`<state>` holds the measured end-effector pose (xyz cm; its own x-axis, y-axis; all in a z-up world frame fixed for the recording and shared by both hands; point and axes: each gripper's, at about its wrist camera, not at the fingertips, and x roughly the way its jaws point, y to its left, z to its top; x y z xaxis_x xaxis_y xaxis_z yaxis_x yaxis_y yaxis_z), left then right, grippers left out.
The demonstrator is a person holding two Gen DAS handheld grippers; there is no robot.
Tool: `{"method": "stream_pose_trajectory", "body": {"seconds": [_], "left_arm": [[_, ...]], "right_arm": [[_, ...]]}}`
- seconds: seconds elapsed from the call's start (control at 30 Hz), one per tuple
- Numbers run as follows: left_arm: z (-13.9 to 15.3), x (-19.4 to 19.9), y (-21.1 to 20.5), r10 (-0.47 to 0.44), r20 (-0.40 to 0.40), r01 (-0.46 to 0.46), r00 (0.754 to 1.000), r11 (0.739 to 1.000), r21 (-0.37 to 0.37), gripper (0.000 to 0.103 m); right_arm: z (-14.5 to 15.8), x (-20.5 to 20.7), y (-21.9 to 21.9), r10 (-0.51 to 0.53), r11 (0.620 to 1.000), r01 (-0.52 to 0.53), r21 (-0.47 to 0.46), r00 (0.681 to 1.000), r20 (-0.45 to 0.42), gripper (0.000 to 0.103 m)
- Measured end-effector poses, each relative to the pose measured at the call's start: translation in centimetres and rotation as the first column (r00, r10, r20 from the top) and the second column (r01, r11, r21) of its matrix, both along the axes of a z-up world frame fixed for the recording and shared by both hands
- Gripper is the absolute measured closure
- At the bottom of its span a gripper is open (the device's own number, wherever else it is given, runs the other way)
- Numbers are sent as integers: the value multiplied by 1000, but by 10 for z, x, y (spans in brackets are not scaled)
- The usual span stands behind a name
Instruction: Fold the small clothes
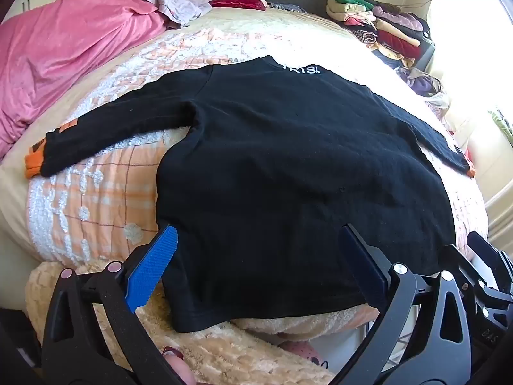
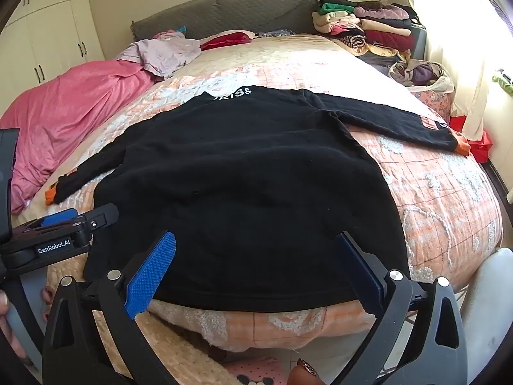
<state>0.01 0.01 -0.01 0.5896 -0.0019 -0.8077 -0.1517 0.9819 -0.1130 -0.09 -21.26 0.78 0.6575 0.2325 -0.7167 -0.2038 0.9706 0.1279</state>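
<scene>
A small black long-sleeved sweater (image 1: pixel 288 160) with orange cuffs lies flat on the bed, back up, both sleeves spread out; it also shows in the right wrist view (image 2: pixel 243 176). White letters mark its collar (image 1: pixel 301 69). My left gripper (image 1: pixel 256 240) is open and empty, over the hem near the sweater's left bottom corner. My right gripper (image 2: pixel 256 250) is open and empty, over the hem toward the right. The left gripper (image 2: pixel 83 221) shows at the left of the right wrist view, and the right gripper's body (image 1: pixel 487 256) at the right of the left wrist view.
The bed has an orange-and-white quilt (image 2: pixel 433 192). A pink blanket (image 1: pixel 64 64) lies bunched at the left. A pile of folded clothes (image 2: pixel 368 29) sits at the far right by the grey headboard (image 2: pixel 224 9). A fuzzy beige blanket (image 1: pixel 224 353) hangs at the near edge.
</scene>
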Motion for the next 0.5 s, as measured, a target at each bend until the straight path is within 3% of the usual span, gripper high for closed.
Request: {"method": "stream_pose_trajectory", "body": {"seconds": [0.5], "left_arm": [[2, 3, 4, -3, 11, 3, 1000, 1000, 3, 9]], "right_arm": [[5, -5, 4, 0, 1000, 0, -22, 1000, 17, 4]]}}
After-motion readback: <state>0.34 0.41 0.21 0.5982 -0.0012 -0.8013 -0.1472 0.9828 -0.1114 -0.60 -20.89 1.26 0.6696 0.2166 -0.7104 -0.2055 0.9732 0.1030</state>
